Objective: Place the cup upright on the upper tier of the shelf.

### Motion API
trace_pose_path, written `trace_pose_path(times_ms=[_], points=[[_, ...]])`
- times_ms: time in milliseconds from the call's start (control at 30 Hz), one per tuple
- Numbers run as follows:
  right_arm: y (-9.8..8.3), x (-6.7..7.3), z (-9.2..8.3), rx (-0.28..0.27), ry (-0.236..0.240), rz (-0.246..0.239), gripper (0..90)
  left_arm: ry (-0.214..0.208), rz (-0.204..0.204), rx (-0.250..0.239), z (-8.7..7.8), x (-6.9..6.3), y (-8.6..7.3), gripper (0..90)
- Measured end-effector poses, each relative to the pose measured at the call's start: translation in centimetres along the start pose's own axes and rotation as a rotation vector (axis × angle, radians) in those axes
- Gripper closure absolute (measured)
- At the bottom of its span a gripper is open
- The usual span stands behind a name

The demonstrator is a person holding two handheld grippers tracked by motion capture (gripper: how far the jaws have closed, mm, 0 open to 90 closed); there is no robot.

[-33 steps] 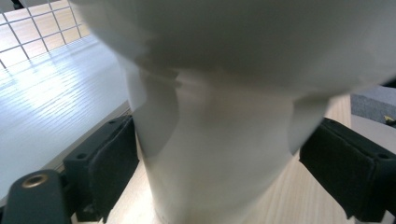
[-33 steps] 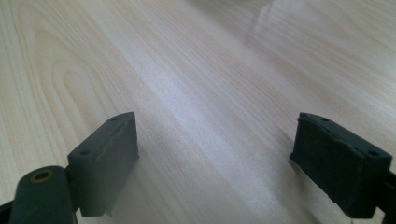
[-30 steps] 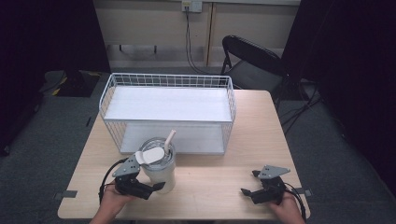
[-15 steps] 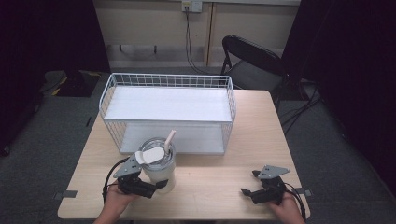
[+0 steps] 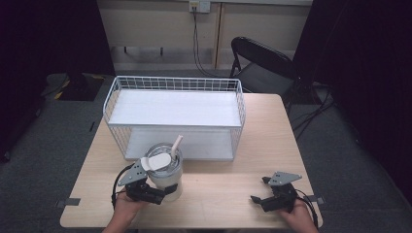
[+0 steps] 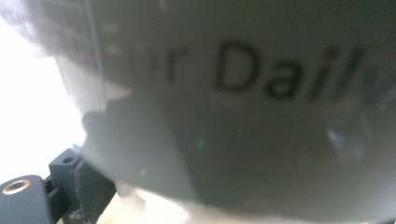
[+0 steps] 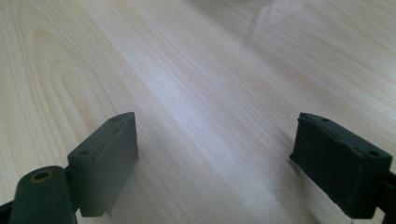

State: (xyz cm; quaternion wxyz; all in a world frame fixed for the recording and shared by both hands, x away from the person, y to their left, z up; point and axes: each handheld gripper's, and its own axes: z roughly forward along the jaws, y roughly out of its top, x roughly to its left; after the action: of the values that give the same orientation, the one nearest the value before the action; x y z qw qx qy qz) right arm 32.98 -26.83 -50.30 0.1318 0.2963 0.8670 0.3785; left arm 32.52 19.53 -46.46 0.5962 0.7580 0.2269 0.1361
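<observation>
Left claw [image 5: 163, 191] around tumbler [image 5: 165, 171]

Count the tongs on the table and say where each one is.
2. The left tongs are at the table's near left, around the lidded cup with a straw. The right tongs are at the near right, jaws apart over bare wood.
</observation>
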Motion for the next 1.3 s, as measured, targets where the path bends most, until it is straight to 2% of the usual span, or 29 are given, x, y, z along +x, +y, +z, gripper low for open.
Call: trace_pose_path(times_ms=[67,233,367,500,667,800,833,967,1033,1100,1133,1167,1200,1300], points=[[0.0,0.0,0.0,0.000,0.000,0.000,13.6,-0.003,-0.004,-0.022,0.2,0.0,-0.1,6.5],[0.0,0.0,0.0,0.000,0.000,0.000,13.6,-0.008,0.008,-0.039,0.1,0.1,-0.3,8.3],[0.0,0.0,0.0,0.000,0.000,0.000,13.6,-0.003,0.020,-0.037,0.0,0.0,-0.3,8.7],[0.0,0.0,0.0,0.001,0.001,0.000,13.5,0.008,-0.007,-0.048,-0.5,0.1,-0.4,8.8],[0.0,0.0,0.0,0.001,0.004,-0.002,13.3,0.030,-0.008,-0.047,-1.0,0.4,-0.3,8.9],[0.0,0.0,0.0,0.001,0.004,-0.002,13.2,0.044,-0.021,-0.072,-1.6,0.5,0.0,8.9],[0.0,-0.1,0.0,0.001,0.005,-0.002,13.2,0.048,-0.038,-0.079,-1.9,0.6,0.3,8.9],[0.0,-0.1,0.0,0.001,0.004,-0.003,13.2,0.067,-0.036,-0.059,-2.4,0.9,0.7,8.9],[0.0,0.0,0.0,0.001,0.004,-0.003,13.2,0.071,-0.066,-0.051,-2.6,0.9,0.8,8.9],[0.0,0.0,0.0,0.001,0.004,-0.003,13.2,0.069,-0.070,-0.044,-2.7,1.0,0.9,9.0],[0.0,0.0,0.0,0.001,0.004,-0.003,13.2,0.071,-0.054,-0.037,-2.8,1.1,1.1,9.0],[0.0,0.0,0.0,0.001,0.004,-0.003,13.2,0.069,-0.070,-0.037,-2.8,1.1,1.1,9.0],[0.0,0.0,0.0,0.001,0.004,-0.003,13.2,0.072,-0.059,-0.034,-2.9,1.2,1.3,9.0],[0.0,0.0,0.0,0.001,0.003,-0.002,13.2,0.065,-0.086,-0.041,-2.9,1.2,1.7,9.0]])
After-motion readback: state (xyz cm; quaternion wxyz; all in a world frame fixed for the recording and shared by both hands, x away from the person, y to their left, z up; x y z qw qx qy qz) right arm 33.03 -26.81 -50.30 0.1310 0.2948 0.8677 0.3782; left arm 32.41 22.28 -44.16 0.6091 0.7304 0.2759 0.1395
